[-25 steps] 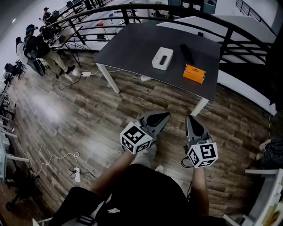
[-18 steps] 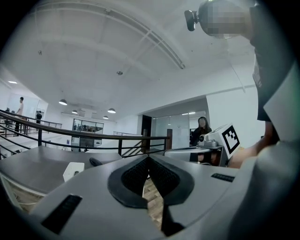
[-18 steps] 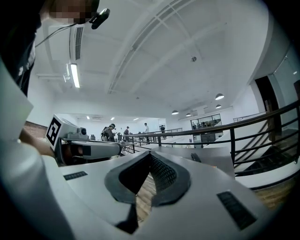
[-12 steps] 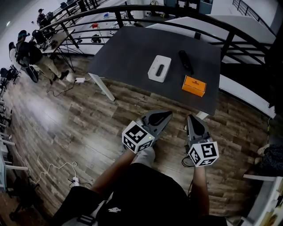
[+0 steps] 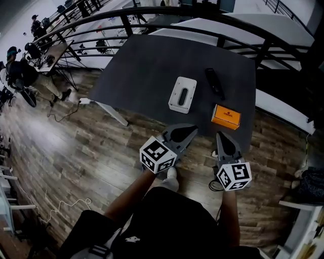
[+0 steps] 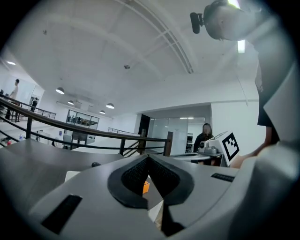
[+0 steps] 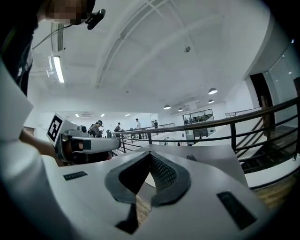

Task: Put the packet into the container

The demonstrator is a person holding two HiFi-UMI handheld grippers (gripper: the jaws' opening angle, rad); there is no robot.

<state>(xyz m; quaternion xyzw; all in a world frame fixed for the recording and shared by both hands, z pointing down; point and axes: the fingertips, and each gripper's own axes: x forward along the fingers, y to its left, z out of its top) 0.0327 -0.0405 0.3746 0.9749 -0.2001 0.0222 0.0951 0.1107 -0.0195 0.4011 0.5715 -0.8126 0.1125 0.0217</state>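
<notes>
The orange packet (image 5: 226,116) lies flat on the dark desk (image 5: 142,66), near its front right corner. Nothing touches it. Through the slit under the left gripper's closed tips, a sliver of the packet (image 6: 146,186) shows in the left gripper view.

The white container (image 5: 183,94) sits to the left of the packet and a little farther back. It is apart from the packet, and a dark slot shows in its top. A black remote (image 5: 214,83) lies behind the packet, just right of the container and angled across the desk.

The left gripper (image 5: 188,130) is held in front of the desk, below the container in the head view. Its jaws are pressed together with nothing between them, as the left gripper view (image 6: 149,161) shows. The right gripper (image 5: 221,137) is beside it, just in front of the packet. Its jaws are likewise together and empty (image 7: 150,157). Both tips reach the desk's front edge in the head view.

Under the person is a wooden floor (image 5: 76,152), and one shoe (image 5: 172,174) shows between the arms. A dark railing (image 5: 167,12) curves behind the desk. People (image 5: 20,71) are at another desk far off to the left.
</notes>
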